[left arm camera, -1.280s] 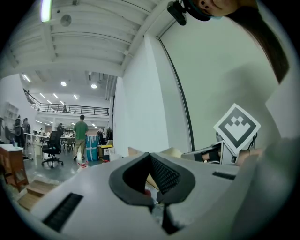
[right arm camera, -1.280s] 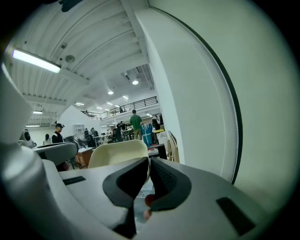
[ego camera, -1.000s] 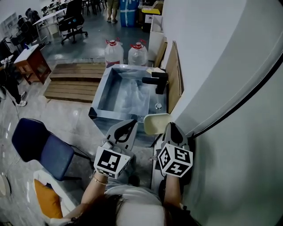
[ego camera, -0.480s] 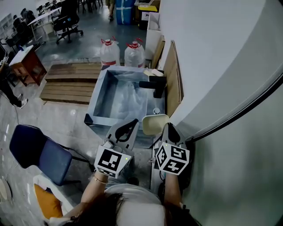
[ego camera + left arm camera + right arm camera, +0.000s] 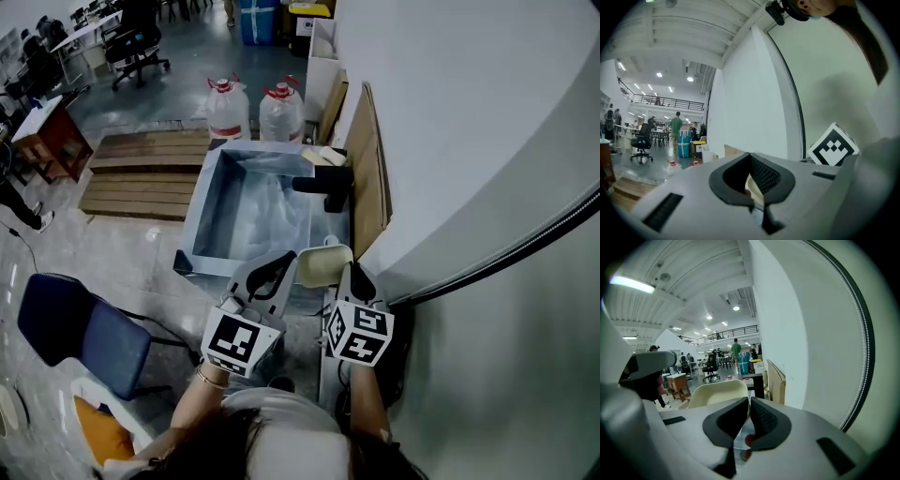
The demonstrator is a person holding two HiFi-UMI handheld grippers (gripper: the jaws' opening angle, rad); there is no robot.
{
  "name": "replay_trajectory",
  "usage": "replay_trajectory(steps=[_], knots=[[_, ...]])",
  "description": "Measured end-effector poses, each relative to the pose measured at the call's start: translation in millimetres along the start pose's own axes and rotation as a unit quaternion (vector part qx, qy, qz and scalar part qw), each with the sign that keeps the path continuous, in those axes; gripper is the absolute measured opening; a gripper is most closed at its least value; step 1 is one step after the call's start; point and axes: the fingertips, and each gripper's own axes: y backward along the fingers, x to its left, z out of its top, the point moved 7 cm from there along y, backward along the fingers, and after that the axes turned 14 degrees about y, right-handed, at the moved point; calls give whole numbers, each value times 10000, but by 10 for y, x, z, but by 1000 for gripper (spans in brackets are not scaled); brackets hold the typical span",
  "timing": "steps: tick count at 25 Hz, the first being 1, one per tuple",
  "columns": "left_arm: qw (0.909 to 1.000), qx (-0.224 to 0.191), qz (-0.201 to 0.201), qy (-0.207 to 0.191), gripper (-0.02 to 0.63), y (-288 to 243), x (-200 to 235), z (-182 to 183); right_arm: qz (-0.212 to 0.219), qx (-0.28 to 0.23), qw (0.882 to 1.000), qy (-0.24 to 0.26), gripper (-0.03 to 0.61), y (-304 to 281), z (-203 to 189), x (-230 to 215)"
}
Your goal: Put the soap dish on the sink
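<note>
The cream soap dish (image 5: 321, 265) hangs at the near right corner of the metal sink (image 5: 200, 214), close to the white wall. My right gripper (image 5: 344, 273) is shut on the dish's near edge; in the right gripper view the dish (image 5: 717, 393) rises just beyond the pinching jaws of the right gripper (image 5: 748, 400). My left gripper (image 5: 284, 260) sits just left of the dish, jaws together and empty. In the left gripper view the left gripper (image 5: 750, 154) shows a sliver of cream behind its pads.
A black faucet (image 5: 328, 183) stands on the sink's right rim, with a wooden board (image 5: 371, 164) against the wall behind it. Two water bottles (image 5: 223, 109) and a wooden pallet (image 5: 141, 173) lie beyond the sink. A blue chair (image 5: 80, 323) is at the left.
Both grippers have edged forward toward the sink, carrying the dish to its near rim. The left gripper has drawn closer to the dish.
</note>
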Motion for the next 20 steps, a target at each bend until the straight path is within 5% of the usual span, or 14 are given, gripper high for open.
replay_trajectory(steps=[20], knots=[[9996, 111, -266, 4, 3, -413, 303, 2, 64, 732, 9958, 543, 38, -712, -432, 69]])
